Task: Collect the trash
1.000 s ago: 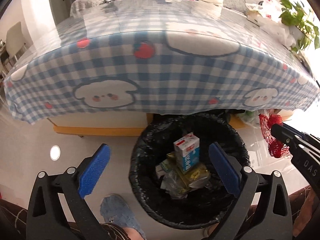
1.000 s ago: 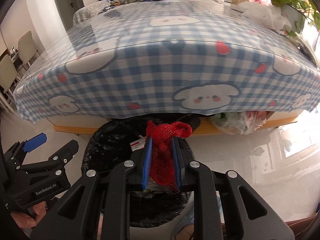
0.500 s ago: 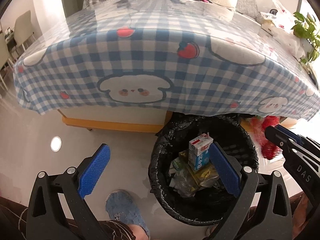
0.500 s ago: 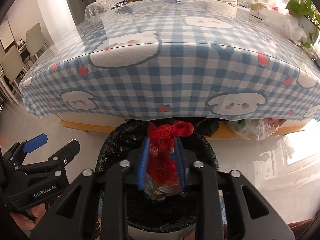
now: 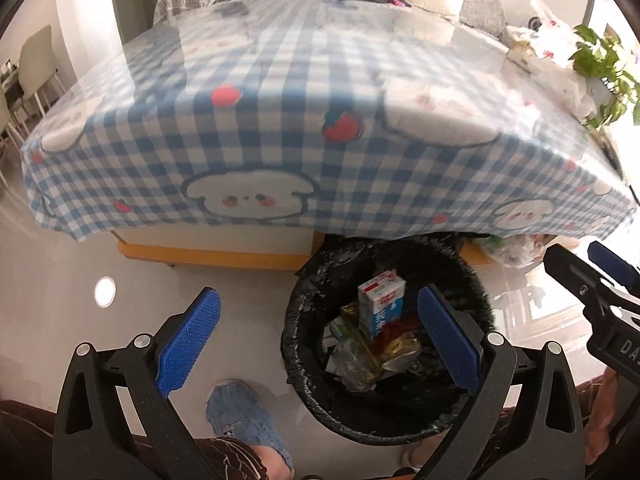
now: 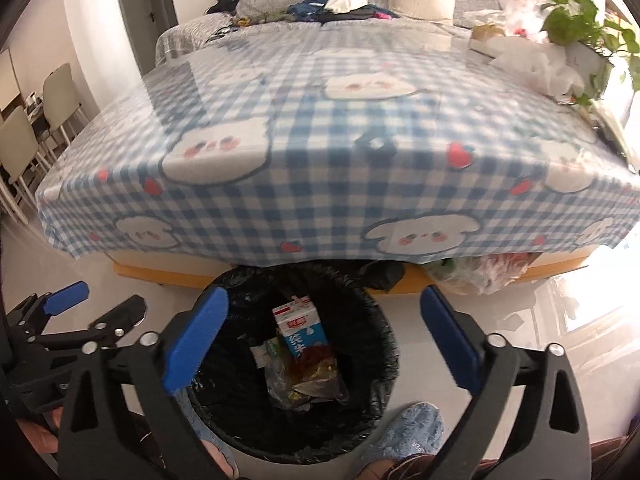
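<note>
Left wrist view: left claw, pads spread wide, nothing between them, held above the floor just beside the trash bin. Bin: round, black-lined, standing on the floor at the table's near edge, partly under the overhang of the blue checked tablecloth. Contents: milk carton upright on top, crumpled wrappers, and a red net lying beside the carton. Right claw at the right edge, seen from the side. Right wrist view: right claw directly over the bin, jaws just opened to their full spread, empty; carton and wrappers below; the red shows only as a faint patch among them. Left claw at lower left, open. Far right corner of the table: white plastic bags beside a potted plant. Step in hand, by my reckoning: drop of the net completed. Next move calls for raising both claws clear of the bin and seeking further rubbish, possibly the bags, though whether they are trash cannot be told.
</note>
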